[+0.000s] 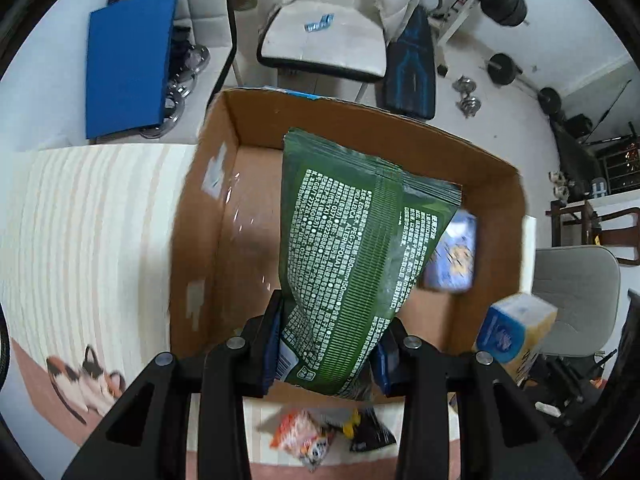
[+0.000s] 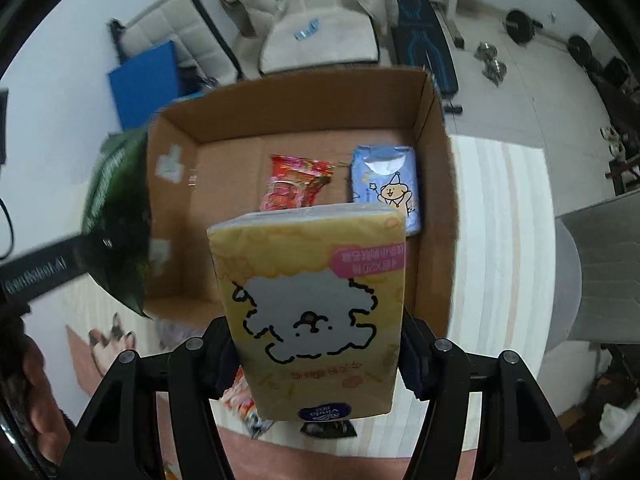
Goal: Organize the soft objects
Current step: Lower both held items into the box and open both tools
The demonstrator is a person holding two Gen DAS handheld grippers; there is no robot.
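Your left gripper (image 1: 328, 344) pinches the lower end of a dark green plastic pouch with white print (image 1: 344, 240), holding it over the open brown cardboard box (image 2: 430, 160). Your right gripper (image 2: 320, 356) clamps a yellow tissue pack with a white cartoon dog (image 2: 316, 308) above the box's near edge. Inside lie a red snack packet (image 2: 296, 188) and a blue tissue pack (image 2: 388, 184), apart.

a green bag (image 1: 344, 240) with white writing hangs over the open brown box (image 1: 496, 240), pinched at its bottom end. a yellow tissue pack (image 2: 312, 312) with a fluffy white dog on it is held up in front of the box. inside the box lie a red snack bag (image 2: 294, 188) and a blue tissue pack (image 2: 386, 184), side by side.
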